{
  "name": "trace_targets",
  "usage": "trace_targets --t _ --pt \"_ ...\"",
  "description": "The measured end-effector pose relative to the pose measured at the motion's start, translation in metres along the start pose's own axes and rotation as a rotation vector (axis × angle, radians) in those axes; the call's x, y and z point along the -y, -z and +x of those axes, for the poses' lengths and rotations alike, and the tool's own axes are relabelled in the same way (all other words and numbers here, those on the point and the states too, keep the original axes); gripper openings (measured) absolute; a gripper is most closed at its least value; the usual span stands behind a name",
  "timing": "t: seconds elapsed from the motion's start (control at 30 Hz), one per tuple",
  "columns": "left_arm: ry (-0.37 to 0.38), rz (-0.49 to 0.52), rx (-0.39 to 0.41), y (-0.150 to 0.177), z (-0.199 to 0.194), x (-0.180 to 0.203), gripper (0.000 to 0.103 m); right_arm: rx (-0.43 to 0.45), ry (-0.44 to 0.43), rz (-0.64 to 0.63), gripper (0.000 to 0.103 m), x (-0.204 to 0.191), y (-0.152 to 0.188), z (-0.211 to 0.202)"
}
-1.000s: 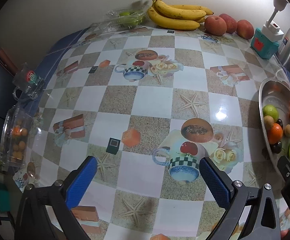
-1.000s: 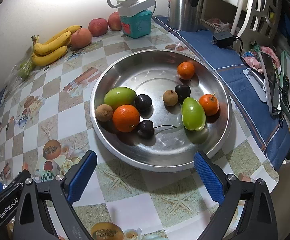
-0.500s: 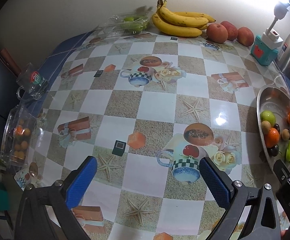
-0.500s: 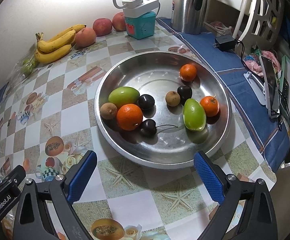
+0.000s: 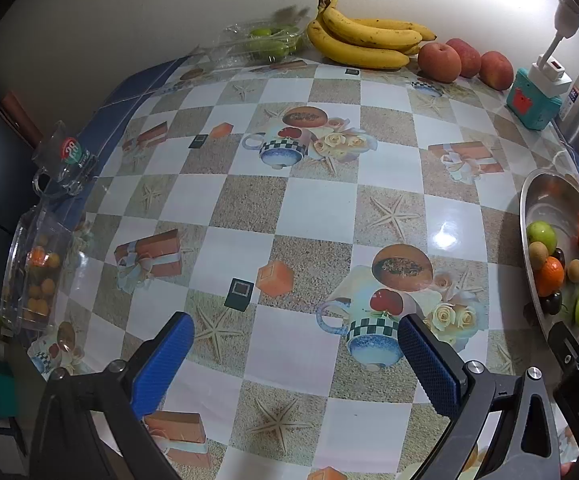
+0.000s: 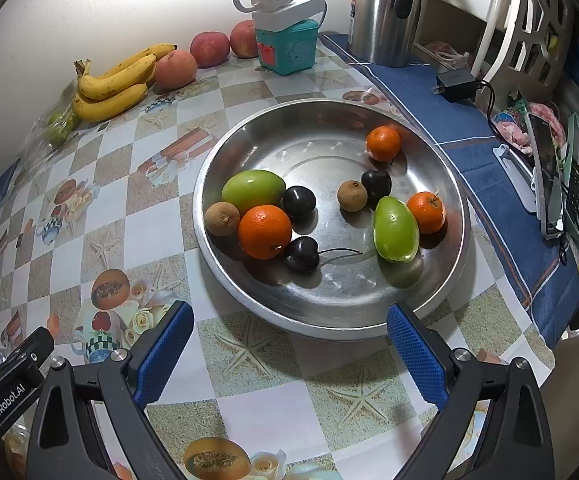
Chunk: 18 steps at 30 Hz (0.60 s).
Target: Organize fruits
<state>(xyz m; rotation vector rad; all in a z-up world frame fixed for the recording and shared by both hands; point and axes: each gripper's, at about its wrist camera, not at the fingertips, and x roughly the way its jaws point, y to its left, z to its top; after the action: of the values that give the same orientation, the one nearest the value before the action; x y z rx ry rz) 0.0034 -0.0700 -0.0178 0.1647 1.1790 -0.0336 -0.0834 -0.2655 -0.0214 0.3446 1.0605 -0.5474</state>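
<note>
A steel bowl on the patterned tablecloth holds mixed fruit: two green mangoes, oranges, dark plums and brown longans. My right gripper hovers open just in front of the bowl's near rim, holding nothing. In the left wrist view the bowl sits at the far right edge. My left gripper stands open and empty over the tablecloth's middle. Bananas and three peaches lie by the back wall.
A clear box of small orange fruit and a glass mug stand at the table's left edge. A plastic pack of green fruit lies left of the bananas. A teal box, a kettle and a charger are behind the bowl.
Both grippers have drawn back and up a little from the table, so more of the surface and back wall shows. Both stay open and nothing on the table has moved.
</note>
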Motion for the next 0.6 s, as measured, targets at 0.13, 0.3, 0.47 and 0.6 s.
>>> trace_targets --t 0.13,0.3,0.47,0.6 --pt "-0.002 0.001 -0.003 0.0002 0.001 -0.0001 0.103 -0.001 -0.001 0.0 0.097 -0.0003 0.0003 0.0003" --pt "-0.003 0.001 -0.004 0.0002 0.0011 0.0005 0.103 -0.006 -0.01 0.004 0.097 0.0 0.0005 0.002" --pt "-0.002 0.0 -0.003 0.0002 0.0013 0.0008 0.103 -0.01 -0.014 0.006 0.097 0.0002 0.0002 0.0033" --pt "-0.001 -0.001 -0.006 0.0003 0.0018 0.0008 0.103 -0.01 -0.015 0.005 0.097 0.0003 -0.0001 0.0036"
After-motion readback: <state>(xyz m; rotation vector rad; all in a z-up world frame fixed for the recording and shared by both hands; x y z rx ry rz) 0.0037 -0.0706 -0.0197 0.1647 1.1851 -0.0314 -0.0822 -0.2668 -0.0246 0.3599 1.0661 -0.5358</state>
